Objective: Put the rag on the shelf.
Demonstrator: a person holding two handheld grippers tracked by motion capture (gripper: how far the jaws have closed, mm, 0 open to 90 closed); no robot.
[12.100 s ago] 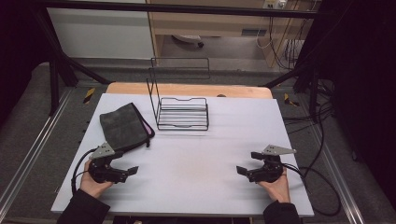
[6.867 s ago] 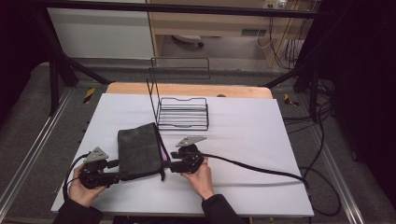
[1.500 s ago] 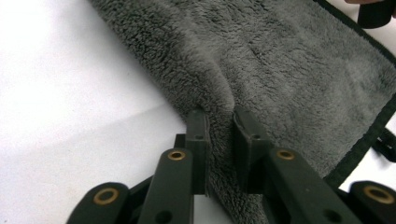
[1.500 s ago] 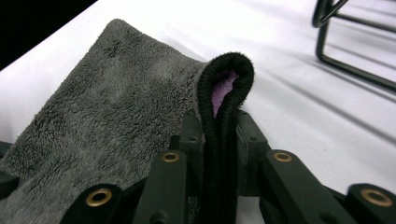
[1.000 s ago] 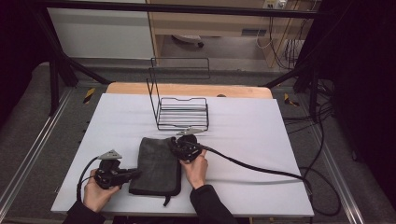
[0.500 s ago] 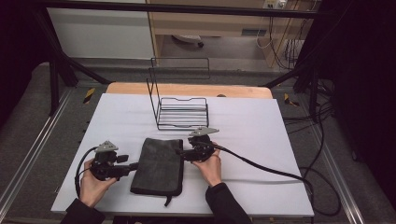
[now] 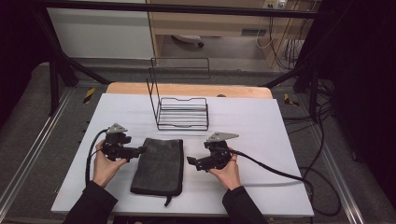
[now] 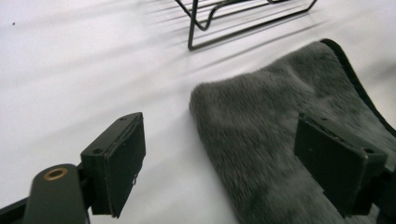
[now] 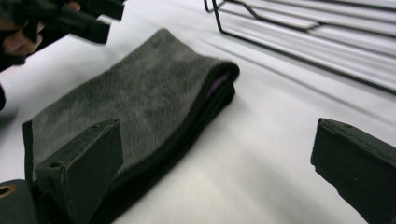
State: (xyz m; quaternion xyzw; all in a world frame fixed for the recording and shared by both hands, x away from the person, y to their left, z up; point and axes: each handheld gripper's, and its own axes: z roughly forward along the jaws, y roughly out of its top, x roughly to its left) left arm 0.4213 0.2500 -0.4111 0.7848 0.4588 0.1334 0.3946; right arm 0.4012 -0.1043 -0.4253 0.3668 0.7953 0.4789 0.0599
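Cloth (image 7: pixel 159 163), dark grey and folded into a long pad, lies flat on the white counter (image 7: pixel 261 126), just in front of the wire rack (image 7: pixel 183 113), which stands behind it. A black edge strip runs along the cloth's side, and a short loop trails from its near corner. The left gripper (image 7: pixel 140 150) sits just left of the cloth, its fingers (image 8: pixel 116 161) spread wide after just opening; one of them hangs over the cloth's edge, and nothing is pinched between them. The right gripper (image 7: pixel 192 162) hovers just right of the cloth, clear of it, its fingers (image 9: pixel 86 158) likewise wide after just opening, with bare counter between them. Each gripper is held in a hand in a dark sleeve.
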